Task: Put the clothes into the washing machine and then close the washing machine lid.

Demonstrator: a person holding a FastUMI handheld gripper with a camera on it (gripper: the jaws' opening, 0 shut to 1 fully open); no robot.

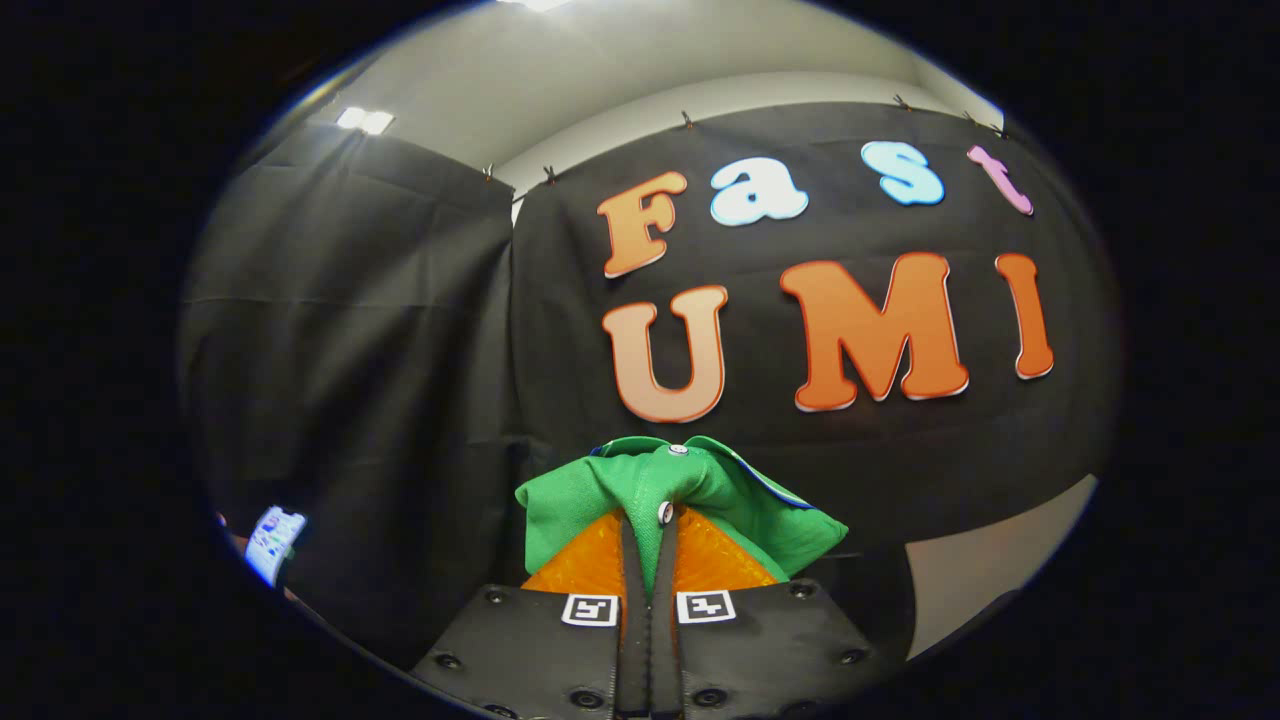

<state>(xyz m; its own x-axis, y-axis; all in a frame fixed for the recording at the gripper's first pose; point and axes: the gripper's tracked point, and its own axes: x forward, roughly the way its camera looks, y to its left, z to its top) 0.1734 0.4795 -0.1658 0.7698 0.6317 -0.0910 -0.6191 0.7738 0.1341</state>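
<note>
Now your jaws are clamped on the green shirt [690, 495], which bunches just ahead of them. The washer is somewhere else, so go find it.

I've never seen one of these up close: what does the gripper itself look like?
The gripper has two translucent orange fingers with a ridged texture. They sit on black plates studded with round screws. Each plate carries a small white square marker with a black pattern.

Cloth-walled recording booth [350, 330]
</note>
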